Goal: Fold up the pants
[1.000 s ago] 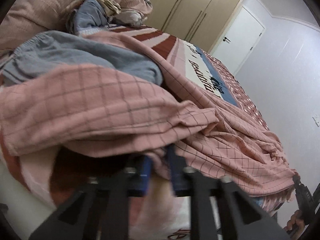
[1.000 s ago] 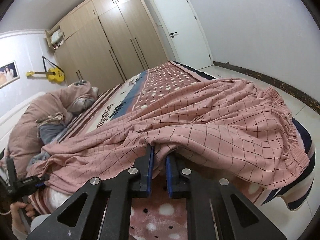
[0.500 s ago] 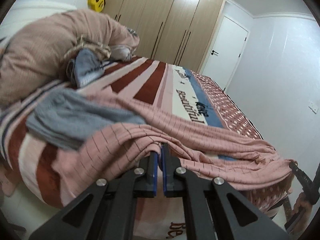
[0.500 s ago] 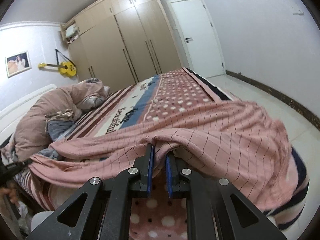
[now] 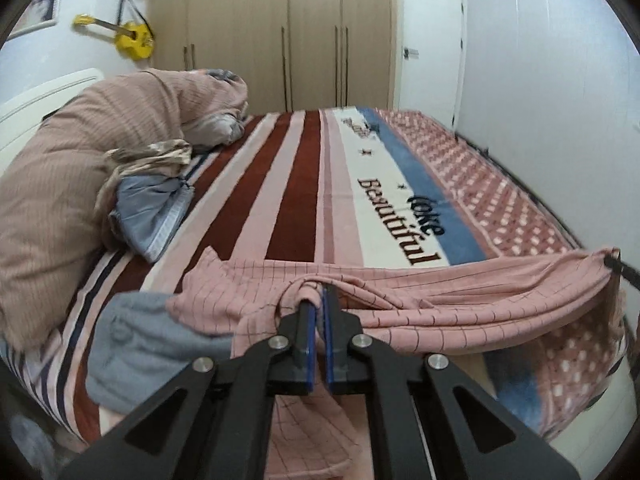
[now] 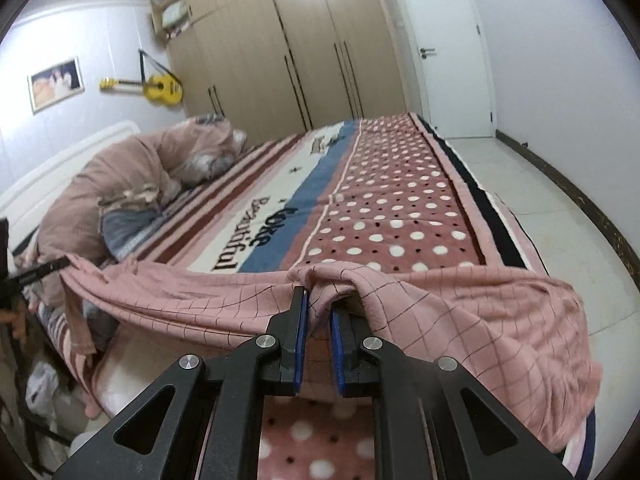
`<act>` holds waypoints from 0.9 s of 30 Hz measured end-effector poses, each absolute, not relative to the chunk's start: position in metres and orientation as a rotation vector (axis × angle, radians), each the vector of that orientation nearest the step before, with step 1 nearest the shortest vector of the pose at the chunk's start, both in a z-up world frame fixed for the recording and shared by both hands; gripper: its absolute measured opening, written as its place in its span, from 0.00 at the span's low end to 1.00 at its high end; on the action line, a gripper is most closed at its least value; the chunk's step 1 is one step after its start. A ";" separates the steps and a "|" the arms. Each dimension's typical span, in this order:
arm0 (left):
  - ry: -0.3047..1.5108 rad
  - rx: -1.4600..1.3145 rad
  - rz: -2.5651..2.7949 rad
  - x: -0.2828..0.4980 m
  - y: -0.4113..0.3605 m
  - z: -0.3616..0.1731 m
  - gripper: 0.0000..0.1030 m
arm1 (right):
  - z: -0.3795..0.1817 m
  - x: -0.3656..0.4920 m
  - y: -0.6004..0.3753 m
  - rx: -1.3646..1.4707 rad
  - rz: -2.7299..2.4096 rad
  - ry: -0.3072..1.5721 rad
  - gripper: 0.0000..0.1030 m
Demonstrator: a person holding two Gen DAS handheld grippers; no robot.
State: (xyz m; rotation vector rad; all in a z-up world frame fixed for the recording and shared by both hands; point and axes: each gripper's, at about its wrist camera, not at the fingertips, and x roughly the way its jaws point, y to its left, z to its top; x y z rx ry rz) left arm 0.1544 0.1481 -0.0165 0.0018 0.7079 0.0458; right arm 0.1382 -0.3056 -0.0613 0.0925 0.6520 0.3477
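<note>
Pink checked pants (image 5: pixel 440 296) hang stretched between my two grippers over the near edge of the bed. My left gripper (image 5: pixel 319 300) is shut on a bunched fold of the pants at one end. The right gripper (image 6: pixel 319 300) is shut on a fold of the pants (image 6: pixel 460 308) at the other end, where the cloth drapes down to the right. Each view shows the other gripper's tip pinching the far corner: the right gripper (image 5: pixel 618 266) and the left gripper (image 6: pixel 44 270). The stretch between them sags a little above the blanket.
The bed carries a striped and dotted blanket (image 5: pixel 304 184) with lettering. A grey garment (image 5: pixel 136 344) lies at the near left corner. A rolled pink duvet (image 5: pixel 80 152) and other clothes (image 5: pixel 152 204) sit by the headboard. Wardrobes (image 6: pixel 304 48), a door (image 6: pixel 452 52) and tiled floor (image 6: pixel 560 200) lie beyond.
Both grippers have risen and pulled back with the pants. The pants came off the heap and the grey garment and are now drawn out into a band between them.
</note>
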 end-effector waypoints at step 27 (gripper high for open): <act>0.745 0.072 -0.030 0.194 0.106 -0.040 0.63 | -0.063 0.140 -0.312 -0.077 0.321 0.727 0.62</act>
